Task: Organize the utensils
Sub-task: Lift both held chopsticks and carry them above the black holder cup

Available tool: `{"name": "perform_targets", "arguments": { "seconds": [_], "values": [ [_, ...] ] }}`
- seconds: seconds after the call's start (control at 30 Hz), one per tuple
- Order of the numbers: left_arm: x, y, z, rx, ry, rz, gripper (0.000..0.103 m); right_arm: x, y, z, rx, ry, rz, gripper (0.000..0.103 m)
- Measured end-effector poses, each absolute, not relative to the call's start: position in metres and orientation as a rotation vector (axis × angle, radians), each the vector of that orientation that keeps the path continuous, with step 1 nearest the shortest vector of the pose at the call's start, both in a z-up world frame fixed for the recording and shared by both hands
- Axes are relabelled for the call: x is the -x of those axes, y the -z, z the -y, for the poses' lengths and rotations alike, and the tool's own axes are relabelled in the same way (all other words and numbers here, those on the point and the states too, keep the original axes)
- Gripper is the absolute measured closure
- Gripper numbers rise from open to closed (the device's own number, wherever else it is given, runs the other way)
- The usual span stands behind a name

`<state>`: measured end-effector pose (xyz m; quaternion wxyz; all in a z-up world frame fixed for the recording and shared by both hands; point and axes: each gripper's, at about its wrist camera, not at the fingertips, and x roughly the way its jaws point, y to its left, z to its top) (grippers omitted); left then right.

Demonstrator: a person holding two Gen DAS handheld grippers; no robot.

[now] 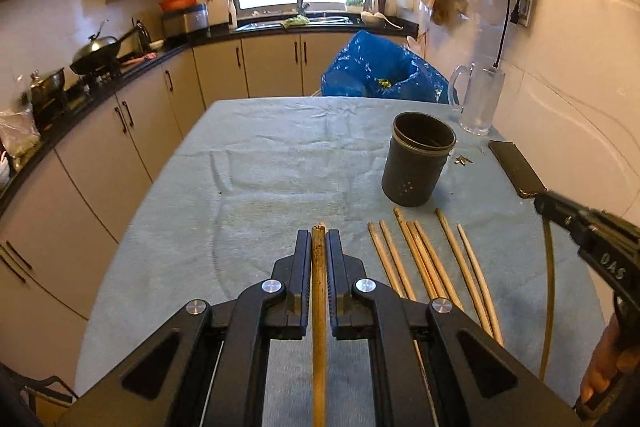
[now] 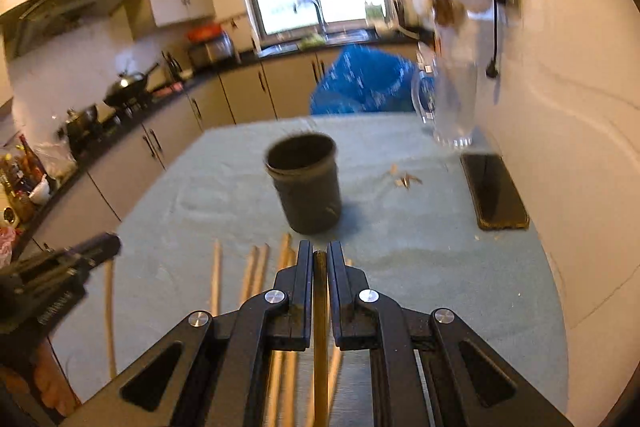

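Sorting is just starting: left gripper and right gripper jaws are each clamping one chopstick, holder looking empty, seven chopsticks lying on worktop.

The left gripper points forward and level, its 2 black fingers drawn almost together and clamped on a chopstick that runs back along their midline. The right gripper has the same pose, its 2 fingers pinched on a darker chopstick. In the left wrist view the right gripper's body enters from the right edge, with a bare hand wrapped around its handle below.
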<state>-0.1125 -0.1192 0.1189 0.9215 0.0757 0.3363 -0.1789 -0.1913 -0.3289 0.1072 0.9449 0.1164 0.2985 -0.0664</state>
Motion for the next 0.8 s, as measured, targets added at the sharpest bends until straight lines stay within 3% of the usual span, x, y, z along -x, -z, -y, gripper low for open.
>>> {"name": "perform_targets", "arguments": {
  "seconds": [0.2,0.8],
  "values": [
    [0.127,-0.124,0.112,-0.153,0.349,-0.655,0.096,0.211,-0.12,0.307,-0.205,0.128,-0.528,0.095],
    [0.145,-0.132,0.101,-0.175,0.302,-0.625,0.096,0.226,-0.12,0.302,-0.232,0.113,-0.516,0.095]
  ]
}}
